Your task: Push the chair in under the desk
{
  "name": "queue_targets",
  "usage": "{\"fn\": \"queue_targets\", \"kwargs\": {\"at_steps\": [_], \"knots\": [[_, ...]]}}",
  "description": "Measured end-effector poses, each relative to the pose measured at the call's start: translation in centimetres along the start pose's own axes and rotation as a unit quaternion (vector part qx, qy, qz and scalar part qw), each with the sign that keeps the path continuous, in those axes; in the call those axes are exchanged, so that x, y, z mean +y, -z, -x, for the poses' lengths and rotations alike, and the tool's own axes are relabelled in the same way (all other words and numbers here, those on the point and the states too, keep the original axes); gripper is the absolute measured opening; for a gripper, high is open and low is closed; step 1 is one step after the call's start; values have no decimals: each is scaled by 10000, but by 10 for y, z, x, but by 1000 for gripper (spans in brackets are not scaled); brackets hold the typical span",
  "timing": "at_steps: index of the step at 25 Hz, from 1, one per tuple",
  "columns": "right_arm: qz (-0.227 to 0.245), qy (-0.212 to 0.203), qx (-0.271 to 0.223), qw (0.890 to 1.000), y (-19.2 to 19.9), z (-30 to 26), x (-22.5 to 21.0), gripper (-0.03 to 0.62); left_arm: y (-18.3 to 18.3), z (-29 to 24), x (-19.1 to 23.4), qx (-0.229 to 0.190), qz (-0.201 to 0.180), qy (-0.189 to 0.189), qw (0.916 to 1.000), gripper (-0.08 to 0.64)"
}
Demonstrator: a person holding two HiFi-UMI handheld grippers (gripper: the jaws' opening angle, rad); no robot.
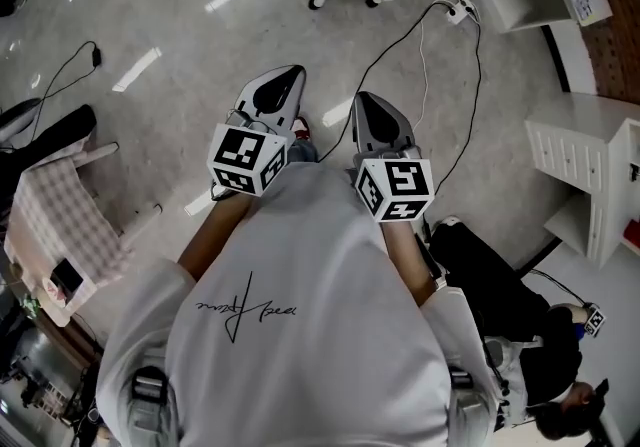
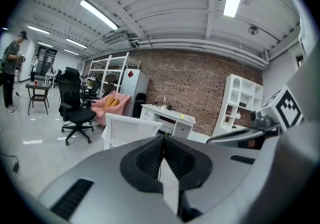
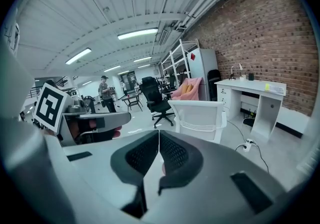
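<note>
Floor: grey polished floor (image 1: 150,25), glossy, with streaks of ceiling light reflected on it. A black cable (image 1: 420,45) runs over it to a white power strip (image 1: 460,10).
Room: large open workshop. I see a brick wall (image 2: 200,85) on the far side and a ribbed white ceiling (image 3: 125,2) with strip lights.
Furniture: white desk (image 3: 255,92) stands against the brick wall. A white shelf unit (image 2: 240,102) is further along the same wall. A black office chair (image 2: 75,105) and a pink sofa (image 2: 112,103) are out in the room. In the head view a small table with a checked cloth (image 1: 55,220) sits at my left edge.
Task object: white chair (image 3: 200,118) stands on open floor with its slatted back towards me. It is beside the desk, not under it. The power strip lies on the floor between chair and desk.
Left claw: left claw (image 1: 285,85) is fully closed, pads meeting, nothing between them. It is held in the air short of the chair and apart from it.
Right claw: right claw (image 1: 370,110) is also closed tight and empty. It is level with the left one and just beside it, aimed at the chair back.
People: one person (image 2: 10,72) stands far off at the left of the left gripper view.
Contact: I see none between either claw and the chair.
</note>
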State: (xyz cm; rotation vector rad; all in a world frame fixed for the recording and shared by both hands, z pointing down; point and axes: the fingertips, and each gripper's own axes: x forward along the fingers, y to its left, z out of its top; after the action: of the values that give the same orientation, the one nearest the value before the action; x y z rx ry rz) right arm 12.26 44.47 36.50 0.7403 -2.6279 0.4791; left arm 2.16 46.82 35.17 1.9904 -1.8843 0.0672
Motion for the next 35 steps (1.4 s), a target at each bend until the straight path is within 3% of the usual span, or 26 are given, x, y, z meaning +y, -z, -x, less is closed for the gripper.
{"fn": "queue_targets", "kwargs": {"at_steps": [10, 18, 35], "knots": [[0, 109, 23, 9999, -10, -30, 16, 26, -15, -2, 30, -147, 13, 404, 9991, 3], [59, 82, 108, 9999, -16, -48, 16, 26, -13, -7, 42, -132, 62, 446, 9989, 3], [-114, -92, -204, 9997, -85, -127, -56, 26, -62, -111, 70, 0, -196, 432, 9989, 3]]}}
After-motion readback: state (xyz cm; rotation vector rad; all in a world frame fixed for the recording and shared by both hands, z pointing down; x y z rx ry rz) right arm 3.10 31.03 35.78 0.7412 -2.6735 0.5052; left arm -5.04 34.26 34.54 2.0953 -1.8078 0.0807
